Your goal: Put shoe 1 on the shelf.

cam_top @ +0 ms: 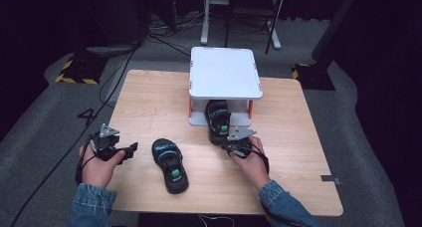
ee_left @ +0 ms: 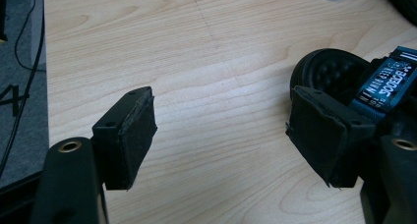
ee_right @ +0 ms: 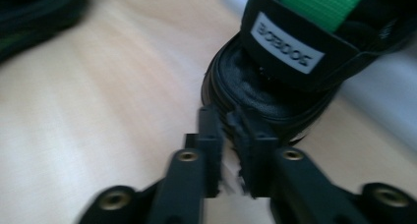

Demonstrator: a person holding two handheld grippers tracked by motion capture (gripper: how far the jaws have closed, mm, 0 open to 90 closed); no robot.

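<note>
Denim sleeves come in at the near edge of the surface (cam_top: 149, 95), one hand-held gripper in each hand. Landmark: the white rack (cam_top: 225, 71) at the far middle of the surface.

Right hand-held gripper (cam_top: 234, 143) sits just in front of the rack, at the heel of sandal one (cam_top: 218, 121), whose toe end is tucked under the rack's top shelf. Jaws are together, pads nearly meeting right at the heel rim (ee_right: 231, 117) (can't tell whether a thin edge is pinched between them or they only touch it). My read: closed at the heel to push or steer the sandal further onto the lower level, since the heel sticks out toward the person.

Sandal two (cam_top: 170, 164) lies in front of the rack and to its left, flat on the surface, toe toward the near edge, probably next in line.

Left hand-held gripper (cam_top: 130, 150) is further left of the rack than sandal two, jaws wide apart with nothing between them; one pad (ee_left: 319, 135) stands just beside sandal two. Looks parked, ready to grab.
</note>
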